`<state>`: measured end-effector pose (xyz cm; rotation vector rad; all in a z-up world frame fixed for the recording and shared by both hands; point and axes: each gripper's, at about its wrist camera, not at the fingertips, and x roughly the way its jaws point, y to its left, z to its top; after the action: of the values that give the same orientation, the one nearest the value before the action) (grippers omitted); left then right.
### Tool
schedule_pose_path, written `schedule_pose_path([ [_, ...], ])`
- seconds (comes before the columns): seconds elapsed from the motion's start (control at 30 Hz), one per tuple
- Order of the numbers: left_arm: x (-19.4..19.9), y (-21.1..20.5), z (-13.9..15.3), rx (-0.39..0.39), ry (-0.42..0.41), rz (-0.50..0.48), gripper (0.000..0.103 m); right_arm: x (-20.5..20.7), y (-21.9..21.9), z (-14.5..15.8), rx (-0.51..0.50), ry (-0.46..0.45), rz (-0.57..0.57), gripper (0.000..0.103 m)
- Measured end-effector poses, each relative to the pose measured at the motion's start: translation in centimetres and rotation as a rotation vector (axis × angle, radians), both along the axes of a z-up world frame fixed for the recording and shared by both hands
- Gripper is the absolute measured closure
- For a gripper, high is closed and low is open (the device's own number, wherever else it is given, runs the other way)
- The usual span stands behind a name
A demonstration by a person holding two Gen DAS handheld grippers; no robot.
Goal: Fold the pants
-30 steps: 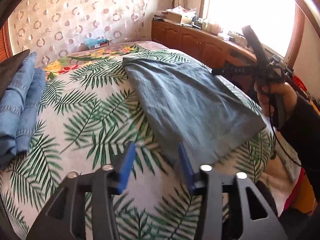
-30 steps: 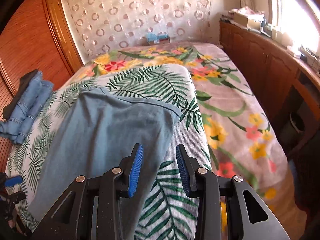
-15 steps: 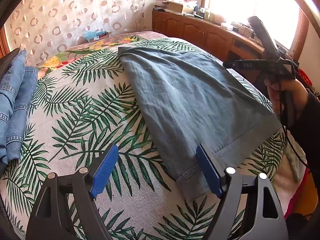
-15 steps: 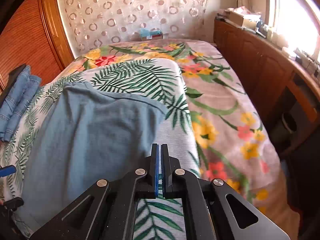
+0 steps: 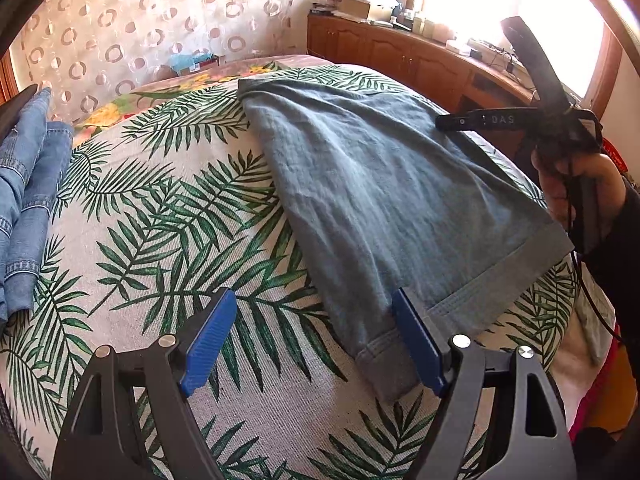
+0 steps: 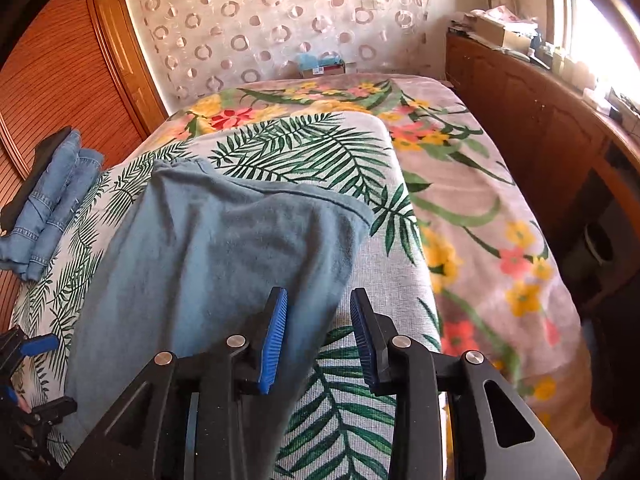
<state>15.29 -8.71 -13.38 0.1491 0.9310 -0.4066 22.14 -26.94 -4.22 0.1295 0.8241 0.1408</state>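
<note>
Two wrist fisheyes looking low across the same bed from its near end.

The left wrist view sits close above the palm-leaf cover (image 5: 168, 216), facing up the bed toward the patterned curtain (image 5: 132, 40), with its own left tool (image 5: 310, 338) in the bottom foreground and the window side to its right. The right wrist view looks the same way from further right and seemingly a little higher, over the right tool (image 6: 320, 334), taking in the wooden wardrobe (image 6: 60, 64) at left. Both share the grey-blue pants (image 5: 380, 184) (image 6: 216, 248), the folded jeans (image 5: 24, 200) (image 6: 52, 204) at the left edge, and the cabinet (image 5: 400, 52) (image 6: 532, 120) along the window; each view catches the other tool at its margin, though the left one shows only partly and dimly there.
</note>
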Motion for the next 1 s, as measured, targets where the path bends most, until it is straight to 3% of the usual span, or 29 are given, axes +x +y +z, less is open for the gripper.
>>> schedule_pose_path([
  [0.1,0.0,0.0,-0.1,-0.001,-0.002,0.002,0.022,0.0,0.2,-0.1,-0.025,0.002,0.016,0.072],
  [0.13,0.0,0.0,-0.2,0.001,-0.004,0.002,0.022,-0.1,0.3,-0.1,-0.033,0.002,0.022,0.093],
  [0.17,0.0,0.0,-0.2,0.005,-0.007,0.002,0.022,-0.1,0.3,0.0,-0.045,0.001,0.028,0.099],
  [0.47,-0.1,0.0,-0.3,0.004,-0.02,0.0,0.022,-0.2,-0.5,0.2,-0.051,-0.002,-0.017,0.1],
  [0.7,-0.2,0.0,-0.3,0.003,-0.024,0.002,0.022,-3.4,-0.1,1.5,-0.029,-0.055,0.0,0.087],
  [0.77,-0.2,0.0,-0.3,0.001,-0.027,0.003,0.022,-5.0,0.1,1.7,-0.026,-0.076,0.006,0.071],
  [1.0,-0.4,0.1,-0.4,-0.003,-0.042,0.004,0.022,-11.0,1.5,0.9,-0.011,-0.092,0.038,0.067],
])
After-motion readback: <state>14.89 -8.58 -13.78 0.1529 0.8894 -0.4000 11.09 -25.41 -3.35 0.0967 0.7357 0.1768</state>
